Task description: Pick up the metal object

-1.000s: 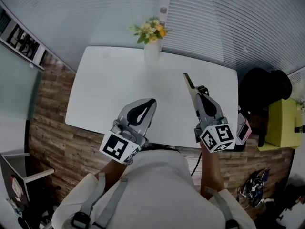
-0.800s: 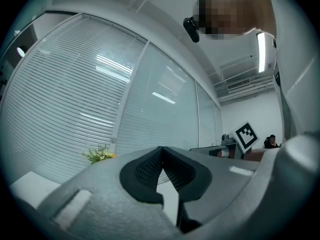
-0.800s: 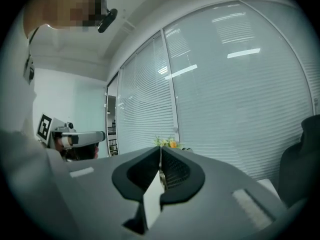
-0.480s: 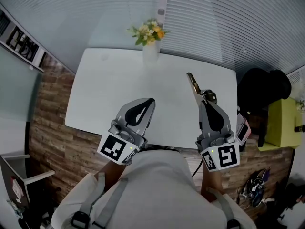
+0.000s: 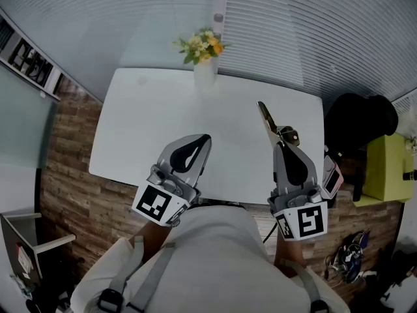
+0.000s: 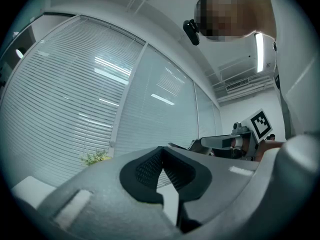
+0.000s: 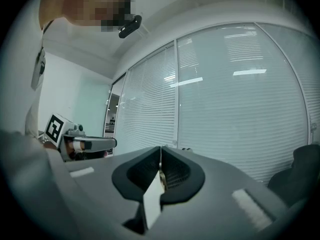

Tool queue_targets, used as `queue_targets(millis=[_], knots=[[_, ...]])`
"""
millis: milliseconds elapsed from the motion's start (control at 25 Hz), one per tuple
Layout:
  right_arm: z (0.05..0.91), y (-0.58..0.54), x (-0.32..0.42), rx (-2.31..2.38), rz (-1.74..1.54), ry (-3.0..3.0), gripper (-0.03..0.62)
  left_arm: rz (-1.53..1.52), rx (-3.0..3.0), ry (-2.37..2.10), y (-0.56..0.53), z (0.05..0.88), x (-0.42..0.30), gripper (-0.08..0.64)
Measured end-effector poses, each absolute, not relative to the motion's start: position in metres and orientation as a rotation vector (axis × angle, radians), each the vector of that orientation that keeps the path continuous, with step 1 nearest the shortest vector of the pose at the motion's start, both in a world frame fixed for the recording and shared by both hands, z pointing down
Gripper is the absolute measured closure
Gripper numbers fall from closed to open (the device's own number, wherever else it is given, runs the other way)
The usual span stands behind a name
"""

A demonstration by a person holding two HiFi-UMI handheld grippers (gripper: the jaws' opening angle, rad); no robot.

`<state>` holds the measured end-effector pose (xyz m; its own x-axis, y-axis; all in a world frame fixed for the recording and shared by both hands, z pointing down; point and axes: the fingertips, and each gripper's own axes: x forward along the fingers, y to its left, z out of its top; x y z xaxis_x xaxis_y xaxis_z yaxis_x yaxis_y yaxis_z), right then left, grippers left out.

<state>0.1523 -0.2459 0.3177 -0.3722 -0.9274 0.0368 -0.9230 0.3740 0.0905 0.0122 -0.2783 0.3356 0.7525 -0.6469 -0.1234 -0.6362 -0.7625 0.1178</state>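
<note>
The metal object (image 5: 266, 117), a flat brass-coloured strip with a small ring part near the jaws, sticks out forward from my right gripper (image 5: 281, 146), which is shut on it above the right side of the white table (image 5: 156, 122). In the right gripper view the metal object (image 7: 152, 203) shows edge-on as a thin pale strip pinched between the closed jaws of the right gripper (image 7: 161, 156). My left gripper (image 5: 207, 138) hovers over the table's near edge, shut with nothing in it. In its own view the left gripper (image 6: 162, 151) has its pads pressed together.
A white vase with yellow flowers (image 5: 204, 52) stands at the table's far edge. A dark chair (image 5: 361, 119) and a yellow-green item (image 5: 384, 168) sit to the right of the table. Window blinds (image 5: 306, 38) run behind it. Brick-patterned floor (image 5: 68, 155) lies to the left.
My right gripper has risen with the metal object and shifted a little right, rolling so its marker cube faces up. The left gripper has stayed put.
</note>
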Motion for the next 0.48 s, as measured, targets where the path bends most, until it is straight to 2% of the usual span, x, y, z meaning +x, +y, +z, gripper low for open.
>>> queue_targets(millis=[480], knots=[[0.3166,-0.2468,0.1518,1.709,-0.085,-2.534,0.582,-0.25,2.878,-1.058,-0.2788,0.3336,0.0119,0.558]])
